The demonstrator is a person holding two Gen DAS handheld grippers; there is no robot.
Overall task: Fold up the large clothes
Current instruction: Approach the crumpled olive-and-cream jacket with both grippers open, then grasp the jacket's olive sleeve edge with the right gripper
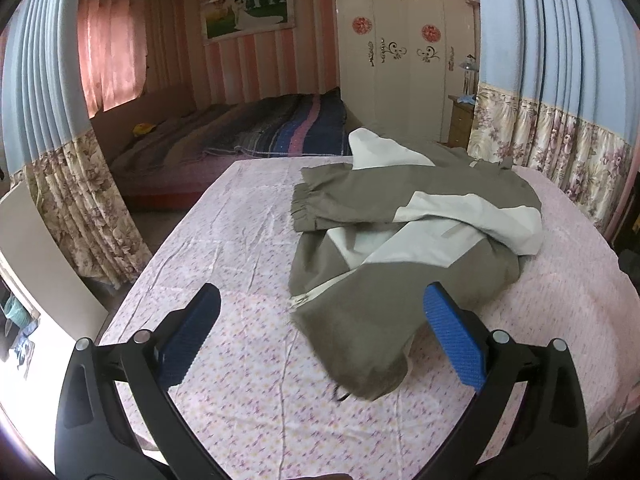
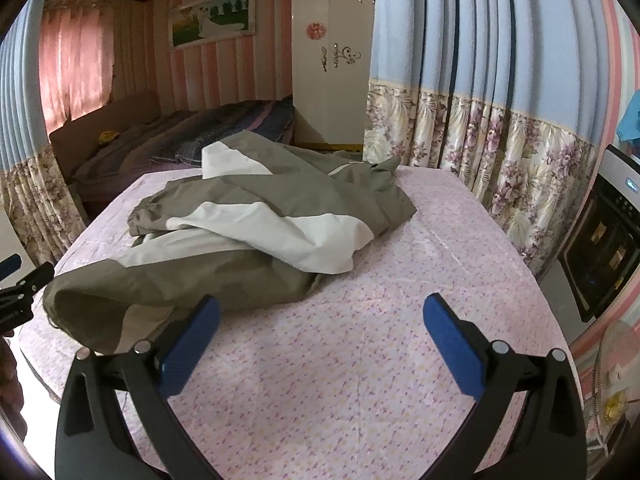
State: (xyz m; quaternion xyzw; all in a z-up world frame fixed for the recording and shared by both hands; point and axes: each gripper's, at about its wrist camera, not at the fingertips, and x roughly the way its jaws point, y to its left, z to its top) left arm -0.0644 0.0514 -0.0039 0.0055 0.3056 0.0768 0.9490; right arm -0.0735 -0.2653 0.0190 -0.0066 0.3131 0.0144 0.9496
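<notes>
A large olive-brown and white jacket (image 1: pixel 400 232) lies crumpled on a table with a pink floral cloth (image 1: pixel 240 240). Its sleeve with a gathered cuff (image 1: pixel 306 208) lies across the top, and its near hem points at me. My left gripper (image 1: pixel 320 308) is open and empty, hovering above the cloth just short of the near hem. In the right wrist view the jacket (image 2: pixel 248 232) lies to the left and ahead. My right gripper (image 2: pixel 320 312) is open and empty over bare cloth (image 2: pixel 360 360), right of the hem. The left gripper's tip (image 2: pixel 20 276) shows at the left edge.
A bed with a striped blanket (image 1: pixel 260 128) stands beyond the table. A white wardrobe (image 1: pixel 404 48) is at the back. Blue and floral curtains (image 2: pixel 500 120) hang close on the right and another curtain (image 1: pixel 48 120) on the left. A dark appliance (image 2: pixel 604 240) stands at the far right.
</notes>
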